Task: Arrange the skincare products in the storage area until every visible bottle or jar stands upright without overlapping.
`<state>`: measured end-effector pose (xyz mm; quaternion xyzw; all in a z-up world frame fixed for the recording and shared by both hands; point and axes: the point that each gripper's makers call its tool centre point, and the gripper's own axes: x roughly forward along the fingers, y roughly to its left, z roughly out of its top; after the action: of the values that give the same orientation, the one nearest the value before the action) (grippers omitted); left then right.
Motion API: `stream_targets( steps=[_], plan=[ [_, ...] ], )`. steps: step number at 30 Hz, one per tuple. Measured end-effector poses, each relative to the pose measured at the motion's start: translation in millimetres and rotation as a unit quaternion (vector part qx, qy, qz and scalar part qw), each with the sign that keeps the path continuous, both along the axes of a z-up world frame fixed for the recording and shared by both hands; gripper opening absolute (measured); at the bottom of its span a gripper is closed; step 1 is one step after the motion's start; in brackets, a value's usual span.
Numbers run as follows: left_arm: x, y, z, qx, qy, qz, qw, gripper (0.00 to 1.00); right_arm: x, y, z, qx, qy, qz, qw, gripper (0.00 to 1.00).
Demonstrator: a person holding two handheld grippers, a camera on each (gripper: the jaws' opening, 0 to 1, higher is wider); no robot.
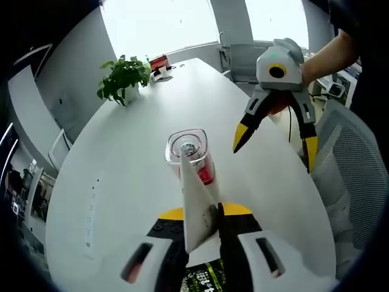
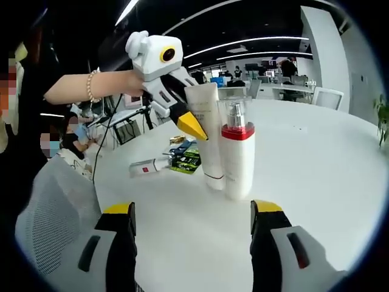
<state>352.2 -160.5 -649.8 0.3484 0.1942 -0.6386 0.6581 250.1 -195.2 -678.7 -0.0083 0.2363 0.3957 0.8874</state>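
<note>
White tube (image 2: 205, 131); white bottle (image 2: 237, 161), red band; yellow-tipped left hand-held gripper (image 2: 182, 115)

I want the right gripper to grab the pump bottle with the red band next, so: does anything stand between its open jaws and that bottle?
Nothing visible does. In the right gripper view bare table lies between the right gripper and the pump bottle. The white tube, held by the left gripper, stands close beside the bottle.

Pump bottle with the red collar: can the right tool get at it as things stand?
Probably yes. The right tool is open, with bare table between it and the pump bottle. The white tube the left tool holds stands close beside it.
</note>
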Motion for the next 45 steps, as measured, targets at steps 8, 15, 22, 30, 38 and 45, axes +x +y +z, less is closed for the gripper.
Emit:
stream_targets(
  steps=[8, 15, 22, 30, 38, 45],
  plan=[
    [-3.8, 11, -7.2, 0.013, -0.004, 0.013, 0.9998, 0.42, 3, 1, 7.6, 0.008, -0.005, -0.006, 0.9999, 0.84],
    [1.6, 28, -0.4, -0.003, 0.010, 0.059, 0.9982, 0.52, 2, 6, 12.1, 0.006, -0.008, -0.001, 1.0000, 0.87],
    [-8.5, 49, 7.6, -0.035, 0.049, 0.126, 0.9902, 0.62, -1, 14, 18.4, 0.010, -0.011, -0.002, 0.9999, 0.94],
    [-21.9, 87, 6.7, -0.051, 0.064, 0.188, 0.9788, 0.76, -2, 18, 28.5, 0.030, -0.015, -0.015, 0.9993, 1.00],
    [-44.4, 125, 7.8, -0.070, 0.082, 0.249, 0.9625, 0.88, -3, 22, 27.8, 0.033, -0.009, -0.020, 0.9992, 1.00],
    [-62.4, 153, 3.5, -0.081, 0.098, 0.295, 0.9469, 0.95, -8, 30, 29.0, 0.037, -0.004, -0.020, 0.9991, 1.00]
  ],
)
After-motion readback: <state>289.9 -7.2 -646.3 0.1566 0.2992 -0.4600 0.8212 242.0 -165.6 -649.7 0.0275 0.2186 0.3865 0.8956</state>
